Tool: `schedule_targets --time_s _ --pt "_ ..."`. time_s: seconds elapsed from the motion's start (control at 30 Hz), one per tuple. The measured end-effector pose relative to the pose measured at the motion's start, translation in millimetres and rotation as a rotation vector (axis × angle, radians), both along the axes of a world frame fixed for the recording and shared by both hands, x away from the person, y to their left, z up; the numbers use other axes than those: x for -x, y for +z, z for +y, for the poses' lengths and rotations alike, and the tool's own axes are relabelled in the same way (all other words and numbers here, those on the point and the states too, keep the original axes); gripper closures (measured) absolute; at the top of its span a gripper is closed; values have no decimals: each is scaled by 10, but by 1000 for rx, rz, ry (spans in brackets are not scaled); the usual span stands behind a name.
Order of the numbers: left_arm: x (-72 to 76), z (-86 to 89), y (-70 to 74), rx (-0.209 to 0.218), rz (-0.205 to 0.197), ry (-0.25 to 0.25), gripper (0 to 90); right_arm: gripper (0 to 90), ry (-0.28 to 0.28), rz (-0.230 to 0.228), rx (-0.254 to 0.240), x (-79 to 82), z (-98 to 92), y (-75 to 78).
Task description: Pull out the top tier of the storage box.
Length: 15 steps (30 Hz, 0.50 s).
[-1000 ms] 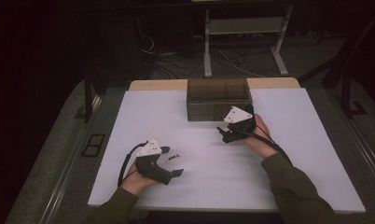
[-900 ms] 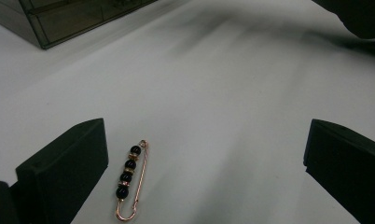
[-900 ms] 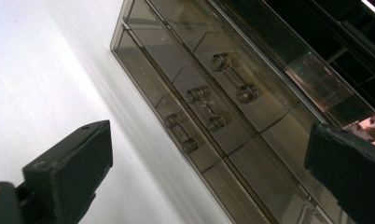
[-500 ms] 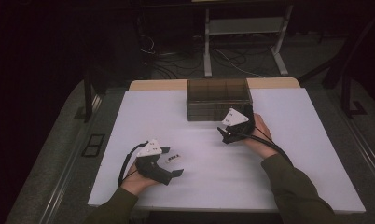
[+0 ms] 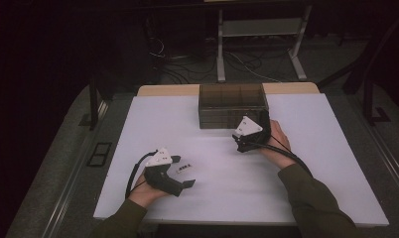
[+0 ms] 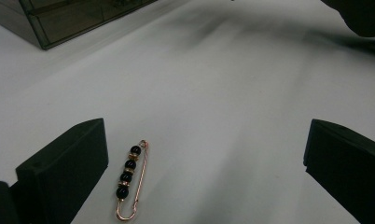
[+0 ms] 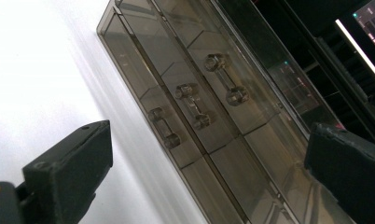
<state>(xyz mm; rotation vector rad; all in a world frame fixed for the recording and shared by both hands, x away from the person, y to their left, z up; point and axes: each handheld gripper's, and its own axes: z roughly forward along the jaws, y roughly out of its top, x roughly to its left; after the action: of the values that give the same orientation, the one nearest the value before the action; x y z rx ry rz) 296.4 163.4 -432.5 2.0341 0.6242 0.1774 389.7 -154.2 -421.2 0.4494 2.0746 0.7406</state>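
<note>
presently the left gripper (image 6: 204, 172) is spread wide, holding nothing; the beaded safety pin (image 6: 129, 179) lies flat on the white table (image 5: 336, 163), just beside its left jaw; right gripper (image 7: 209, 172), also spread and unladen, faces the smoked drawer box (image 7: 199, 107) handles; recommend centring the pin between the jaws before closing.

From up high the pin (image 5: 183, 169) is just a tiny dark speck, and the smoky drawer box (image 7: 209, 107) gets cropped by the frame edge.

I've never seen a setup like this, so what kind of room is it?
Probably a lab or recording workshop. A white-topped table stands in a dark room, loose cables and a metal stand sit on the floor behind it, and a person works hand-held grippers.
</note>
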Motion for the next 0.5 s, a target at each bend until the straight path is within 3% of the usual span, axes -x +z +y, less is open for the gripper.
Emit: schedule_targets --time_s 0.5 --pt "-2 2 -2 -2 1 -1 0 5 -4 -56 85 21 43 -17"
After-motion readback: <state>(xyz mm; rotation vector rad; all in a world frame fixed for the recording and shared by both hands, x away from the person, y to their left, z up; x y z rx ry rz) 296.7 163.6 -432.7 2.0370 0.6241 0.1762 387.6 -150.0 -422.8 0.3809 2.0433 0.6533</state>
